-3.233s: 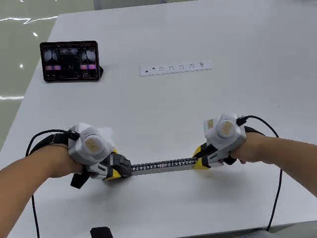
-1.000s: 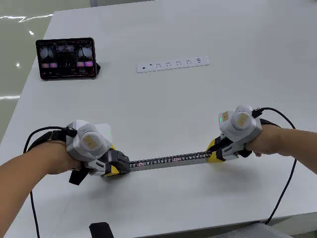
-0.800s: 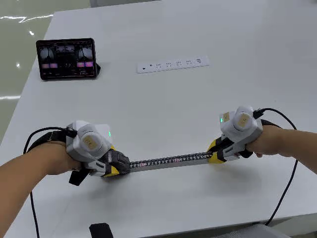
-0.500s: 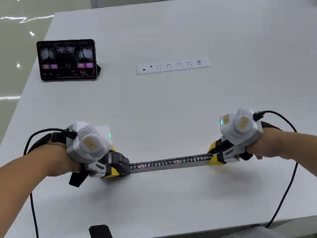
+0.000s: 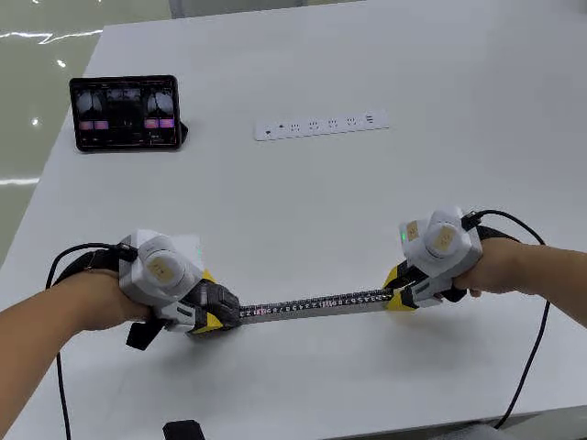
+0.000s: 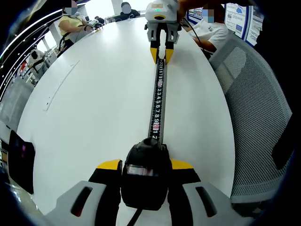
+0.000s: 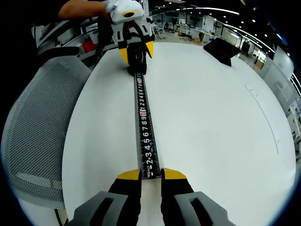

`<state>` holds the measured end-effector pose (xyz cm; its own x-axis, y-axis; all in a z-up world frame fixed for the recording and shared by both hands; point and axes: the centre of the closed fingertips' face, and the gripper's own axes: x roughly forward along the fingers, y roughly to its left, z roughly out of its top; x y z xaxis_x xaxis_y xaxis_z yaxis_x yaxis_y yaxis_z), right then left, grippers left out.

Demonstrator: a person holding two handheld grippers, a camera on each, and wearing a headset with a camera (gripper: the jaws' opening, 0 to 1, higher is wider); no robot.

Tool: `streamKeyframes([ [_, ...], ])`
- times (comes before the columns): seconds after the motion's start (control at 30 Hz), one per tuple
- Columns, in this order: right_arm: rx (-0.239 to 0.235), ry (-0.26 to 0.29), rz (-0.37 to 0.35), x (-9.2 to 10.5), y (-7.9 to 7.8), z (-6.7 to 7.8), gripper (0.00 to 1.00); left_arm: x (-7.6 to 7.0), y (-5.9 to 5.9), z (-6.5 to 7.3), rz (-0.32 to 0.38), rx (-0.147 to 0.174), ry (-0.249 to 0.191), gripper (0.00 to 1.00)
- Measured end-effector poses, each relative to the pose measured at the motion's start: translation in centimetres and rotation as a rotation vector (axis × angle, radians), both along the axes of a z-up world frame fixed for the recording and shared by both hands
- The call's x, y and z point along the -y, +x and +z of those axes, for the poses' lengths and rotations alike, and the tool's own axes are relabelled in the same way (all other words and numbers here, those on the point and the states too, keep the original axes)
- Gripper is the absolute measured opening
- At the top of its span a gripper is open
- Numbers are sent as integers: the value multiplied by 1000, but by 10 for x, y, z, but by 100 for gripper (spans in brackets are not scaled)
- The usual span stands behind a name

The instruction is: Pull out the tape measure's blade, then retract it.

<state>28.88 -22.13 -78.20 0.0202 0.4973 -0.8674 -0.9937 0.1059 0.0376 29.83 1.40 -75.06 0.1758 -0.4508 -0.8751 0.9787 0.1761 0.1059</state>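
Note:
A black tape measure case [image 6: 143, 172] sits between the yellow-tipped jaws of my left gripper [image 5: 213, 312], which is shut on it. Its numbered blade [image 5: 312, 303] runs low over the white table [image 5: 303, 202] to my right gripper [image 5: 396, 295], which is shut on the blade's end hook [image 7: 147, 172]. In the left gripper view the blade [image 6: 158, 96] stretches away to the right gripper [image 6: 161, 52]. In the right gripper view the blade [image 7: 142, 127] leads back to the case [image 7: 136, 57] in the left gripper [image 7: 135, 51].
A tablet [image 5: 128, 112] with a lit screen stands at the table's far left. A white power strip [image 5: 320, 125] lies beyond the middle. Cables trail from both hands. A grey mesh chair [image 6: 254, 108] stands by the near table edge.
The blade lengthened as the right gripper pulled rightward from 3.2 s ago. Over the last second the right gripper has eased back slightly left; the left gripper has stayed put.

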Motion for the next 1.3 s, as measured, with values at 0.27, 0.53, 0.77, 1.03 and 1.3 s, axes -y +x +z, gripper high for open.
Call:
streamKeyframes([
  [0.27,21,-45,56,1,0,-1,12,1,-1,0,-45,25,26,33],
  [0.53,21,-71,77,1,-2,-1,14,2,-1,11,-42,-8,9,35],
  [0.77,44,-79,87,3,1,3,20,1,-6,12,-56,-39,23,40],
  [1.03,40,-63,36,3,4,14,27,1,-10,18,-50,-57,18,57],
  [1.3,2,-44,-45,5,1,20,37,6,-18,29,10,-113,-70,68],
])
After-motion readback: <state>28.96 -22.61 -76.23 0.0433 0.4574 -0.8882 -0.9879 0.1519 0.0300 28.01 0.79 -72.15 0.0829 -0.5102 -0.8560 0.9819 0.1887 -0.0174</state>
